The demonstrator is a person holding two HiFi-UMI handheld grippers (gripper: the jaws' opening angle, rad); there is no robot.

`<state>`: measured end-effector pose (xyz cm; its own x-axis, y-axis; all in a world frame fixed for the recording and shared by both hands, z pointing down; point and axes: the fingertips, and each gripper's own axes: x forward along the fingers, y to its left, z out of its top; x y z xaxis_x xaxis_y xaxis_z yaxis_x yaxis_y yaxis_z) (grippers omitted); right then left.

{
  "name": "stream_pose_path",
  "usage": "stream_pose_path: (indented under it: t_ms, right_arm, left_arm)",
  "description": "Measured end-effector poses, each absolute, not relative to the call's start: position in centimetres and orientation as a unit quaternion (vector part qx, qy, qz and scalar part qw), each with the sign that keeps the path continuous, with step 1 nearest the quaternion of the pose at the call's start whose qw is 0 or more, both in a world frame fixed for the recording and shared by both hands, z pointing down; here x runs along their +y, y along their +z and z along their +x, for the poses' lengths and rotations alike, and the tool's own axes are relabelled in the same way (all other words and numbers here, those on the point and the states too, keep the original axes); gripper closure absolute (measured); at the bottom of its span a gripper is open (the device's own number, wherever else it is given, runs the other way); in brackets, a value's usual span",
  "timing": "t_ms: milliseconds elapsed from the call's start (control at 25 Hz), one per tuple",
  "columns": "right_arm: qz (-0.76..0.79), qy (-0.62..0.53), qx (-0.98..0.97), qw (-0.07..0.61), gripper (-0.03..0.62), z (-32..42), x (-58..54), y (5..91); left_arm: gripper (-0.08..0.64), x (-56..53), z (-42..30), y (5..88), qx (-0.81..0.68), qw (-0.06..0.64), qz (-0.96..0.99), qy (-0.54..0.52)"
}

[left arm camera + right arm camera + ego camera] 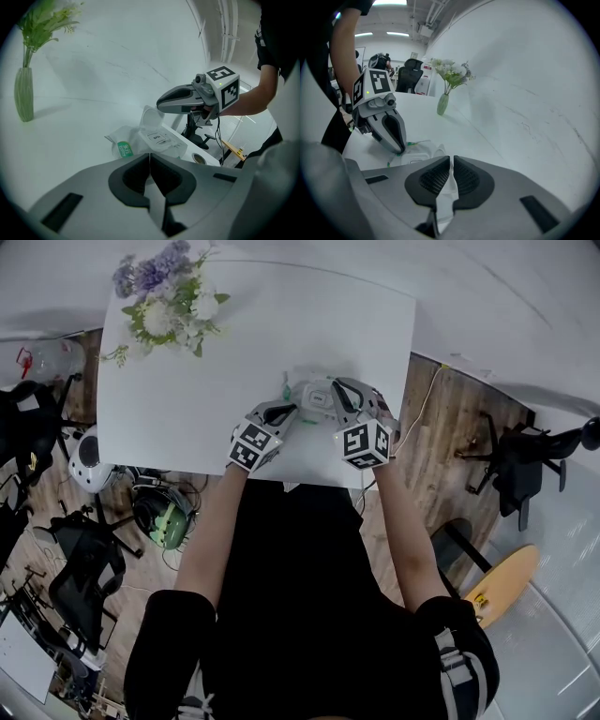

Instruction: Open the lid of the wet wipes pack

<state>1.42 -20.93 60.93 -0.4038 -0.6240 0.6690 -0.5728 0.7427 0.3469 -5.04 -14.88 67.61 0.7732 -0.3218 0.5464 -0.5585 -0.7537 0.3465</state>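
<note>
left gripper [150, 159]: jaws together, empty, beside wet wipes pack [157, 143] | right gripper [451, 163]: closed, seemingly pinching pack's raised lid [152, 119]

I log, by finish:
- Table [281, 334]: smooth matt white.
- Wet wipes pack [125, 140]: soft, crinkled, glossy film.
- Lid [153, 119]: translucent hard plastic.
- Right gripper [451, 161]: matt grey plastic shell; fingers [435, 177] have black, finely ribbed pads.
- Floor [455, 418]: wood planks.
</note>
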Motion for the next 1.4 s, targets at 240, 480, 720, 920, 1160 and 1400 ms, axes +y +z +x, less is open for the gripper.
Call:
stream_pose_path:
  t_ms: [240,480,720,920,1160,1400]
  right_arm:
    - [0.372,-0.015,-0.838,0.4,0.551,1.6,-22.2,61.4]
    - [0.376,-0.004,-0.839,0.394,0.551,1.8,-23.1,61.9]
    - [0.39,0.039,-0.841,0.373,0.575,2.6,-23.8,62.6]
    - [0.393,0.052,-0.836,0.379,0.574,3.6,-23.6,63.5]
    - [0.397,0.06,-0.832,0.383,0.575,4.6,-23.1,63.9]
    - [0.397,0.07,-0.829,0.388,0.575,5.2,-22.1,63.9]
  left_arm:
    - [0.535,-14.9,-5.0,67.7,-0.233,0.253,0.909,0.233]
    - [0.535,-14.8,-5.0,67.7,-0.225,0.255,0.912,0.23]
    - [0.535,-14.8,-5.1,67.8,-0.224,0.257,0.912,0.23]
    - [0.535,-15.0,-5.0,67.7,-0.22,0.257,0.913,0.229]
    - [0.535,-15.1,-5.1,67.7,-0.235,0.296,0.9,0.218]
    - [0.535,-15.1,-5.2,67.5,-0.244,0.295,0.897,0.222]
